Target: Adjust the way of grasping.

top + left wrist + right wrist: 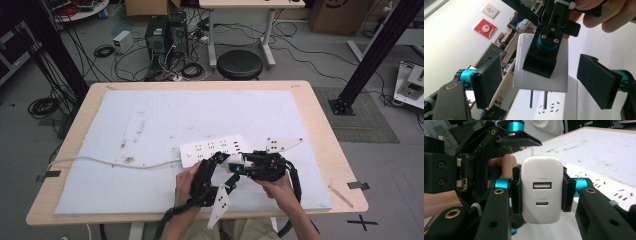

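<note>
My right gripper clamps the white charger, prongs pointing down toward the power strip just beneath; my left gripper stands released around it.

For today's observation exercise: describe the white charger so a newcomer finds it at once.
Start at the white power strip on the table's grey mat. Just in front, the right gripper clamps the white charger. Unlike the long strip, it is a small rounded block with two USB ports and two prongs.
</note>
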Tool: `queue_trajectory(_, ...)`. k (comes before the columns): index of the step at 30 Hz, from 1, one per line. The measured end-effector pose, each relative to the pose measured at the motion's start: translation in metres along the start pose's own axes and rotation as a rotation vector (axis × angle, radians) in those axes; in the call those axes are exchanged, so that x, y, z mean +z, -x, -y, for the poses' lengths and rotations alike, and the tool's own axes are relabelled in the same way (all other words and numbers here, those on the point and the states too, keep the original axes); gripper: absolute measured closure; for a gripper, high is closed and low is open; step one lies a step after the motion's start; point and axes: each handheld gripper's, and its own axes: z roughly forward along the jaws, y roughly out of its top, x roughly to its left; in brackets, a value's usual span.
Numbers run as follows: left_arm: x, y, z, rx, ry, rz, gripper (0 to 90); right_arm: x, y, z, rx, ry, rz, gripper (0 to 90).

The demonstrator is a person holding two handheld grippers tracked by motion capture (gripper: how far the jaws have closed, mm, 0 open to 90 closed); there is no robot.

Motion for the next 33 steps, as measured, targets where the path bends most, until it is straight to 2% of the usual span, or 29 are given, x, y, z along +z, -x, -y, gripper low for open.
queue_trajectory(4, -0.005, -0.004, 0.001, -0.050, 0.006, 0.019, 20.3, -0.003, 0.000, 0.000, 0.001, 0.000, 0.015, 63.2)
queue_trajectory(9, -0.015, -0.010, 0.004, -0.135, 0.025, 0.011, 20.3, -0.009, 0.001, 0.000, -0.001, 0.015, 0.031, 63.2)
queue_trajectory(10, -0.015, -0.010, 0.004, -0.135, 0.025, 0.011, 20.3, -0.010, 0.001, 0.000, 0.002, 0.016, 0.033, 63.3)
queue_trajectory(11, -0.020, -0.014, 0.007, -0.175, 0.031, 0.012, 20.3, -0.011, 0.001, 0.001, 0.003, 0.018, 0.037, 63.2)
queue_trajectory(12, -0.021, -0.016, 0.009, -0.197, 0.032, 0.014, 20.3, -0.012, 0.001, 0.001, 0.003, 0.021, 0.046, 63.3)
queue_trajectory(19, -0.031, -0.026, 0.023, -0.328, 0.039, 0.004, 20.3, -0.017, 0.002, 0.001, -0.006, 0.024, 0.073, 63.3)
queue_trajectory(22, -0.032, -0.027, 0.025, -0.337, 0.035, 0.000, 20.3, -0.019, 0.002, 0.001, -0.009, 0.027, 0.081, 63.2)
queue_trajectory(28, -0.044, -0.033, 0.035, -0.434, 0.026, -0.026, 21.0, -0.026, 0.004, 0.002, -0.001, 0.046, 0.103, 63.2)
queue_trajectory(30, -0.048, -0.037, 0.039, -0.478, 0.018, -0.031, 21.0, -0.028, 0.004, 0.002, 0.003, 0.049, 0.110, 63.2)
queue_trajectory(33, -0.052, -0.043, 0.046, -0.564, 0.007, -0.040, 21.2, -0.031, 0.004, 0.002, -0.010, 0.057, 0.119, 63.2)
